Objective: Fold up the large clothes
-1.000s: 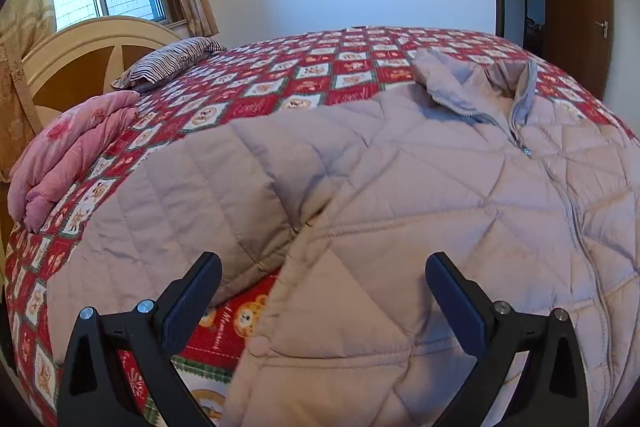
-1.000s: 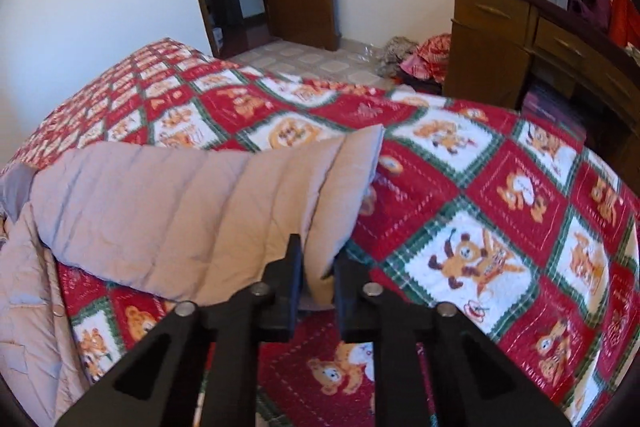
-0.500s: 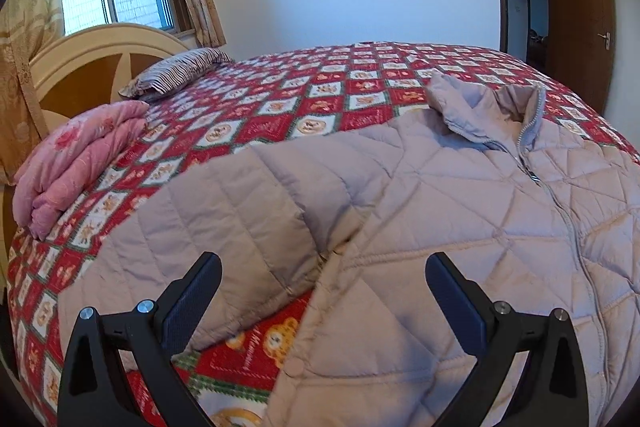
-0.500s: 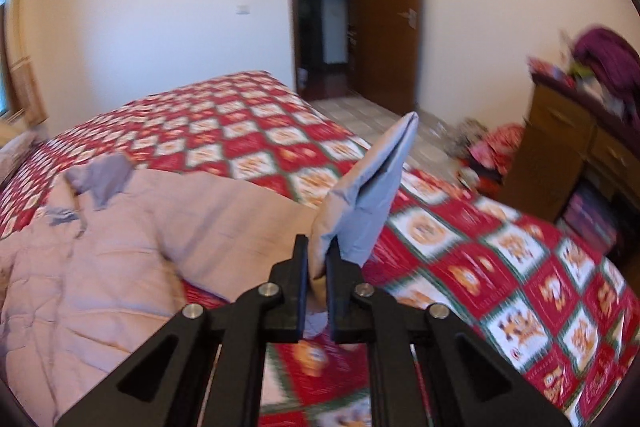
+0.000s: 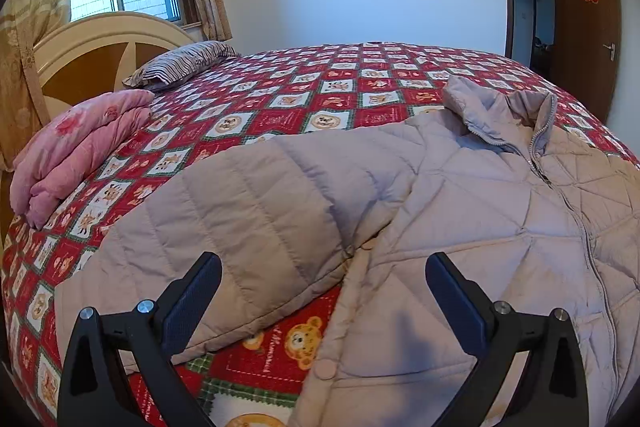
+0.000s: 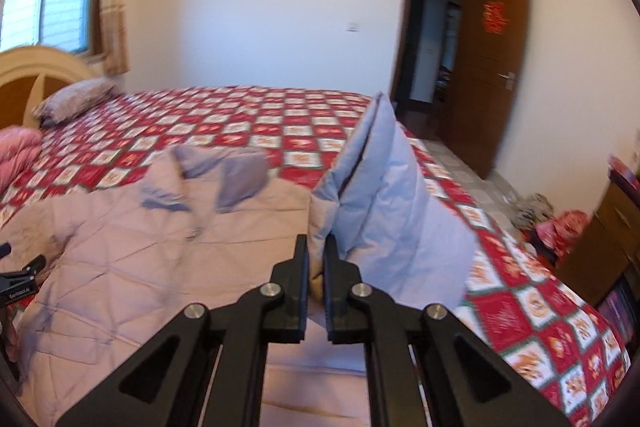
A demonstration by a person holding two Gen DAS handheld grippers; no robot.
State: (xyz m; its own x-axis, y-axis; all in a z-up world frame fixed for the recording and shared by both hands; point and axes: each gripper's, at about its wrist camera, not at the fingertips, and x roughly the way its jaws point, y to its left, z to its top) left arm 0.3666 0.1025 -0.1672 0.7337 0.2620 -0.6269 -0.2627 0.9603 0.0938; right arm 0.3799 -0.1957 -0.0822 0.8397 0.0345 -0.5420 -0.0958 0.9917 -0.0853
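Observation:
A large pale pink quilted jacket lies front-up and zipped on the bed, its collar toward the far side. Its left sleeve lies flat, stretched toward the bed's near left. My left gripper is open and empty, hovering just above the jacket's hem and armpit. In the right wrist view my right gripper is shut on the cuff of the right sleeve, held up above the jacket body with the sleeve standing upright.
The bed has a red patterned bedspread. A folded pink blanket and a striped pillow lie by the headboard. A brown door stands open; a wooden dresser and clothes on the floor are at the right.
My right gripper has lifted the sleeve cuff off the bedspread and swung it left over the jacket body. My left gripper has stayed open, rising slightly.

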